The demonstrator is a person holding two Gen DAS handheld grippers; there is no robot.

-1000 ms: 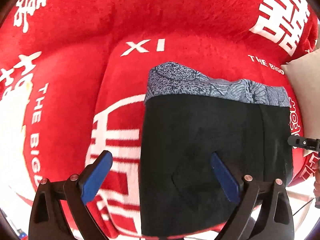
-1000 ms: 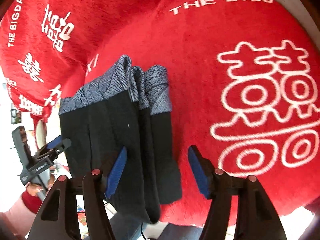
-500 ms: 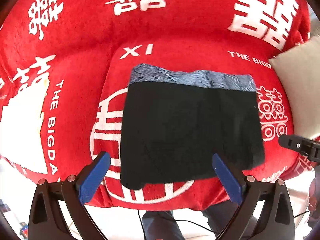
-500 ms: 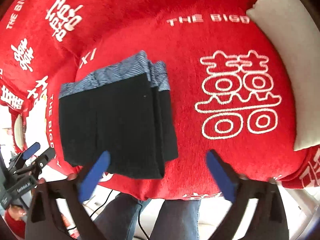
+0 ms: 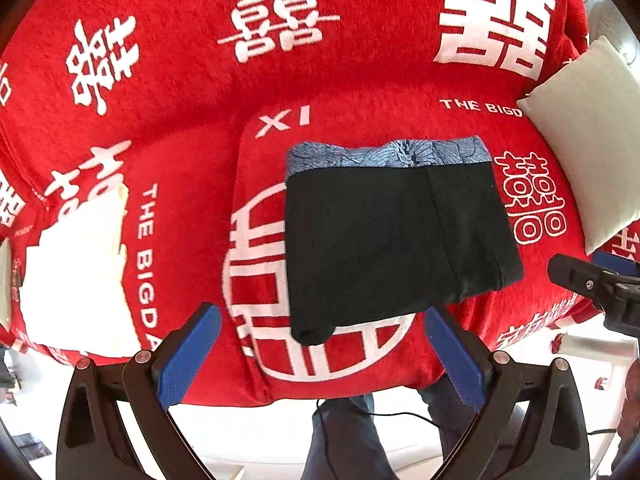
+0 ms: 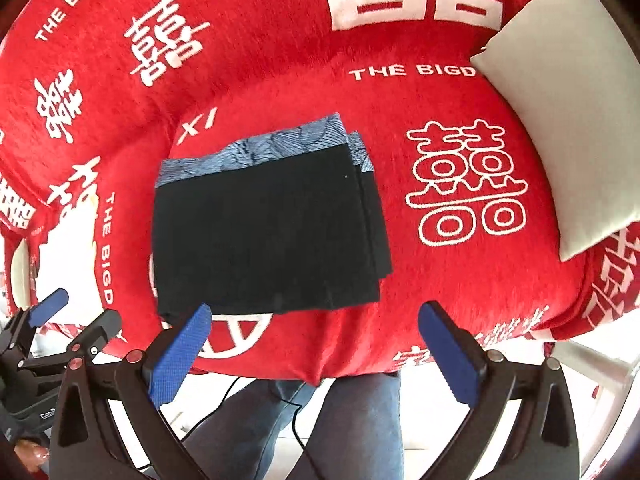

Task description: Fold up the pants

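The black pants (image 5: 392, 236) lie folded into a compact rectangle on the red seat cushion (image 5: 360, 364), with a blue-grey patterned waistband (image 5: 388, 154) at the far edge. They also show in the right wrist view (image 6: 264, 236), stacked in layers. My left gripper (image 5: 320, 354) is open and empty, held back over the cushion's front edge. My right gripper (image 6: 316, 354) is open and empty, also back from the pants. Each gripper shows in the other's view: the right one (image 5: 596, 284) at the right edge and the left one (image 6: 60, 332) at the lower left.
The red sofa cover (image 5: 280, 60) has white characters and lettering. A cream pillow (image 5: 592, 136) leans at the right and shows again in the right wrist view (image 6: 560, 112). A pale cloth (image 5: 80, 276) lies at the left. The person's jeans-clad legs (image 6: 320, 432) stand below the seat edge.
Both grippers have drawn back from the pants and away from the sofa. The pants now lie released and folded on the cushion, looking smaller in both views.
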